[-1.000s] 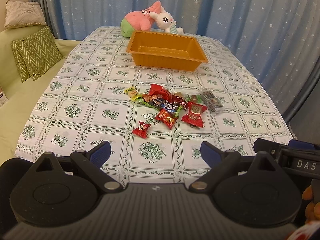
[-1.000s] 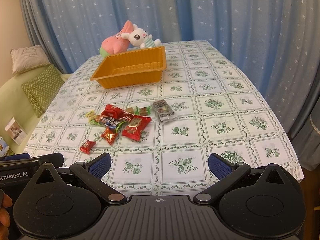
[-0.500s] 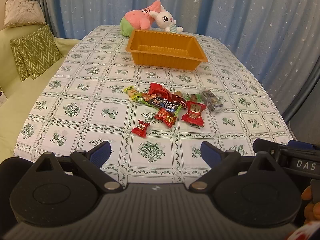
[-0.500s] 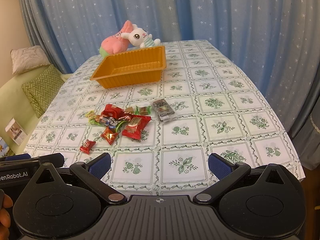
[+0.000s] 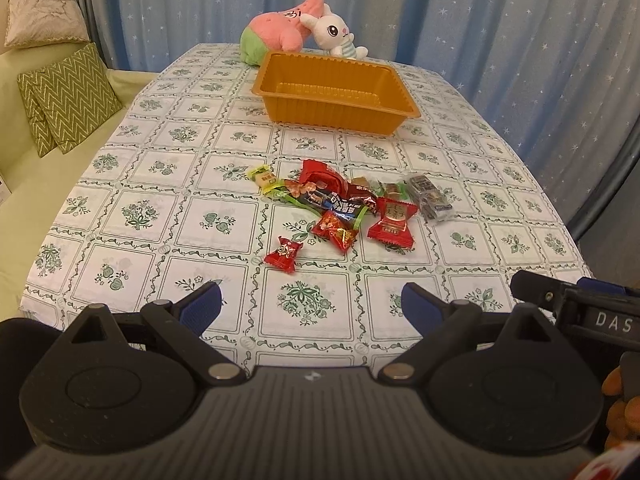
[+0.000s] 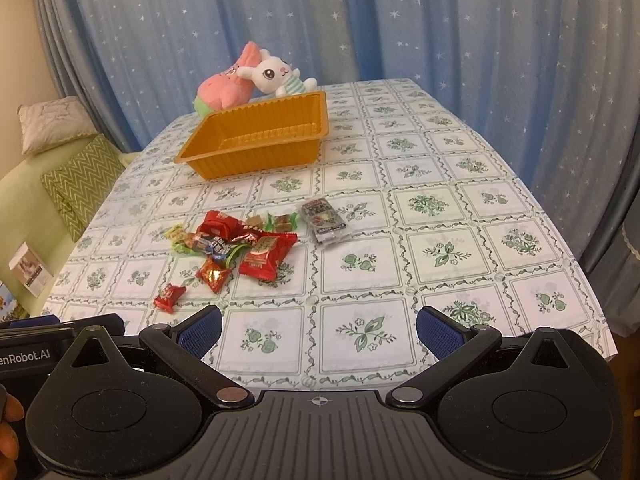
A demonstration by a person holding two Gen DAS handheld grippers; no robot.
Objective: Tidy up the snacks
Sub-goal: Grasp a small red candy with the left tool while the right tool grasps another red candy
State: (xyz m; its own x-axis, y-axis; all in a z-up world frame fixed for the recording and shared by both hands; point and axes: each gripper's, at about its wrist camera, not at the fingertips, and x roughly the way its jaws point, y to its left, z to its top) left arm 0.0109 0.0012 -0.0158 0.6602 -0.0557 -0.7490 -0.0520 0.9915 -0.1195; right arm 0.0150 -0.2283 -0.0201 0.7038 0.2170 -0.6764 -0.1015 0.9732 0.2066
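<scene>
The left gripper [image 5: 310,304] hung above the near edge of the table [image 5: 132,216], its blue-padded fingers [image 5: 202,306] spread wide with nothing between them. The right gripper [image 6: 320,330] was held beside it, equally wide and empty. Just ahead of both lay a small red candy [image 5: 283,254], apart from the loose pile of snacks [image 5: 344,204] in mid-table; a grey packet [image 6: 323,222] sat at the pile's right end. Beyond the pile stood the orange tray [image 5: 336,114], with a pink plush [image 5: 280,32] and a white bunny [image 5: 336,36] behind it.
</scene>
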